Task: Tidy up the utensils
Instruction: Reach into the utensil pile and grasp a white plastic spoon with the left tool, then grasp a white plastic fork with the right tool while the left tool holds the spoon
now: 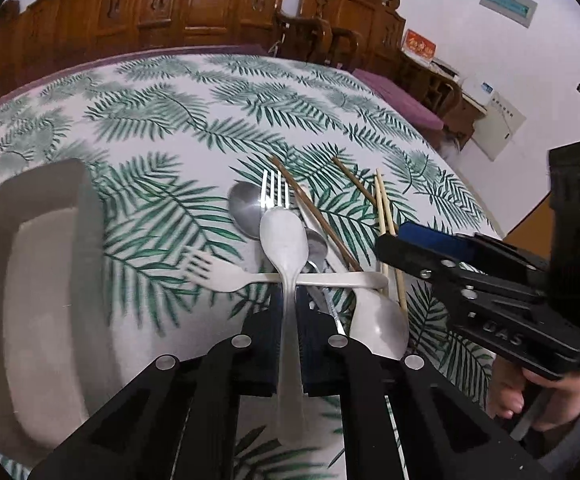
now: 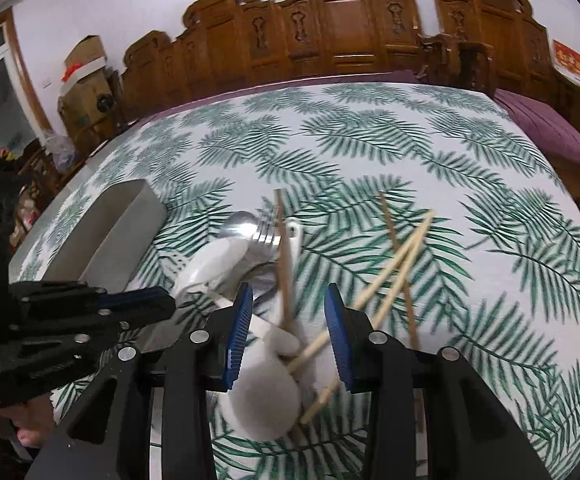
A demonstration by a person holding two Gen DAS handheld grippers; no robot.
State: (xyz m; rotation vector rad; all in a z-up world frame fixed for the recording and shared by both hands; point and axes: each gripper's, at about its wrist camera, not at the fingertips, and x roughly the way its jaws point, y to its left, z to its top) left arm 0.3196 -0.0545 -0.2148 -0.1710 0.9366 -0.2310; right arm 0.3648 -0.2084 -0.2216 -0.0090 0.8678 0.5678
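My left gripper [image 1: 288, 312] is shut on the handle of a white plastic spoon [image 1: 284, 240], held above a heap of utensils on the leaf-print tablecloth. In the heap lie a metal spoon [image 1: 244, 204], a metal fork [image 1: 274, 190], a white plastic fork [image 1: 226, 274], another white spoon [image 1: 379, 326], brown chopsticks [image 1: 313, 216] and pale chopsticks [image 1: 385, 216]. My right gripper [image 2: 288, 320] is open over the heap, its blue pads [image 2: 240, 332] on either side of a white spoon [image 2: 266, 392] and pale chopsticks [image 2: 393, 268]. It also shows in the left wrist view [image 1: 421, 244].
A grey rectangular tray [image 1: 46, 280] stands to the left of the heap; it shows in the right wrist view too [image 2: 106, 232]. Carved wooden chairs [image 2: 349, 20] line the far table edge. A purple bench cushion [image 2: 549, 136] is at the right.
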